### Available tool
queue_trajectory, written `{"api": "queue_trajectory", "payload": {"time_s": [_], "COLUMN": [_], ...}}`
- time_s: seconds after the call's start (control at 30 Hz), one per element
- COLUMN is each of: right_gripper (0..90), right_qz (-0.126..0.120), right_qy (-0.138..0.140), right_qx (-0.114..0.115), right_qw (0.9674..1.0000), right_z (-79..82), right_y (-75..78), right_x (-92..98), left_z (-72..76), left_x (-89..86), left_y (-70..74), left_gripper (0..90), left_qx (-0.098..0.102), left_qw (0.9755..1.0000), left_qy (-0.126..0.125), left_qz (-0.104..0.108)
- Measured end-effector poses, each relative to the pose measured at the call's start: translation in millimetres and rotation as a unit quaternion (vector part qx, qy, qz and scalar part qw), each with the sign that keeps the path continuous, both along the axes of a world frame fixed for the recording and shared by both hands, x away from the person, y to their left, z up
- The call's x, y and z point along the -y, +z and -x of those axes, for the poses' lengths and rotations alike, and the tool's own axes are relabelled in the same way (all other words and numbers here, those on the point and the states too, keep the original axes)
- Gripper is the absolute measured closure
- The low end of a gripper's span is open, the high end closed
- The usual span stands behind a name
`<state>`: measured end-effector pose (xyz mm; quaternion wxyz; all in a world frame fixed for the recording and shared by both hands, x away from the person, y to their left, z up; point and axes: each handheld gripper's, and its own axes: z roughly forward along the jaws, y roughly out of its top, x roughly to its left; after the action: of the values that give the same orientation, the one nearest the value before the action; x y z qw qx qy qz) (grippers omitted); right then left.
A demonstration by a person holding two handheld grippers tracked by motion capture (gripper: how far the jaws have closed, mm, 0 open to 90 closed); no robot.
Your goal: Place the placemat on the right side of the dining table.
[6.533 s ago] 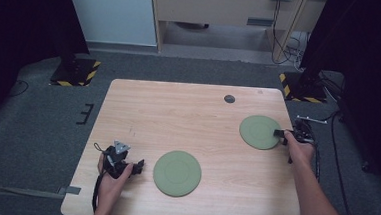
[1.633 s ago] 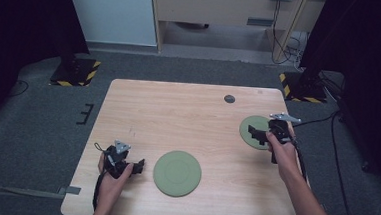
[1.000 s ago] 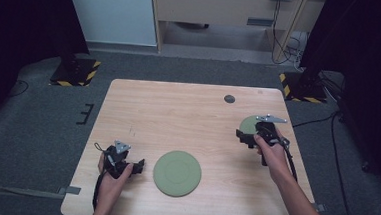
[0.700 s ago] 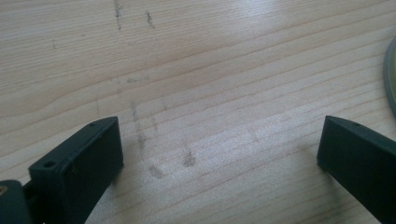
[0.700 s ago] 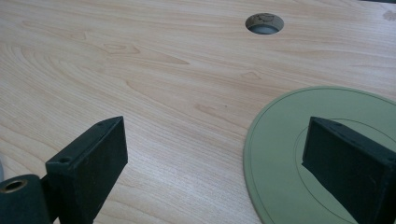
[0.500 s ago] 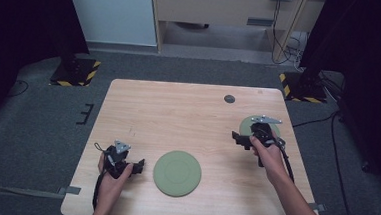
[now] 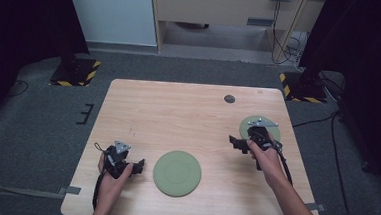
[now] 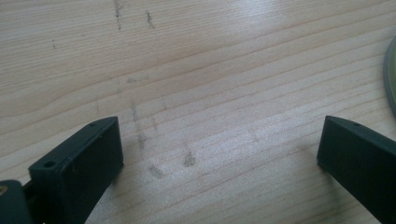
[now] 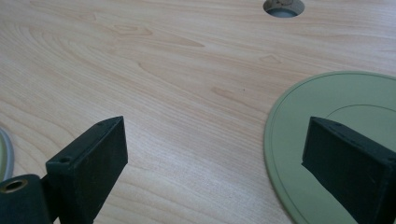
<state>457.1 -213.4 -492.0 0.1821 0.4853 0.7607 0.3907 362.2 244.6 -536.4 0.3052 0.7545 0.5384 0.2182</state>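
Two flat green round plates lie on the wooden table (image 7: 178, 117). The near plate (image 7: 177, 173) sits at the front centre. The far plate (image 7: 246, 127) lies at the right, partly under my right hand. My right gripper (image 7: 236, 142) hovers over that plate's left edge, open, nothing between its jaws. In the right gripper view the gripper (image 9: 215, 149) straddles bare wood, with the far plate (image 9: 336, 107) behind its right jaw. My left gripper (image 7: 137, 165) rests open just left of the near plate. In the left gripper view the gripper (image 8: 219, 144) frames bare wood, with the plate's rim (image 8: 391, 70) at the right edge.
A round cable hole (image 7: 229, 98) sits in the table near its far edge, also seen as the hole (image 9: 283, 5) in the right gripper view. Cables trail from both grippers off the table's near side. Grey carpet surrounds the table.
My right gripper has moved leftward from the table's right edge across the far plate to its left rim. The left gripper and both plates have stayed put.
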Motion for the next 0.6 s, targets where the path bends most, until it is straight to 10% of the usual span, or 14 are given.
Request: {"api": "queue_trajectory", "payload": {"time_s": [0.6], "right_gripper": [7.0], "right_qz": [0.014], "right_qy": [0.024], "right_qx": [-0.011], "right_qw": [0.9996], "right_z": [15.8], "right_y": [-11.3], "right_x": [-11.4], "left_z": [0.0], "left_x": [0.0], "left_y": [0.0], "left_gripper": [0.0], "left_qx": [0.0], "left_qw": [1.0], "left_qy": [0.0], "left_qz": [0.0]}}
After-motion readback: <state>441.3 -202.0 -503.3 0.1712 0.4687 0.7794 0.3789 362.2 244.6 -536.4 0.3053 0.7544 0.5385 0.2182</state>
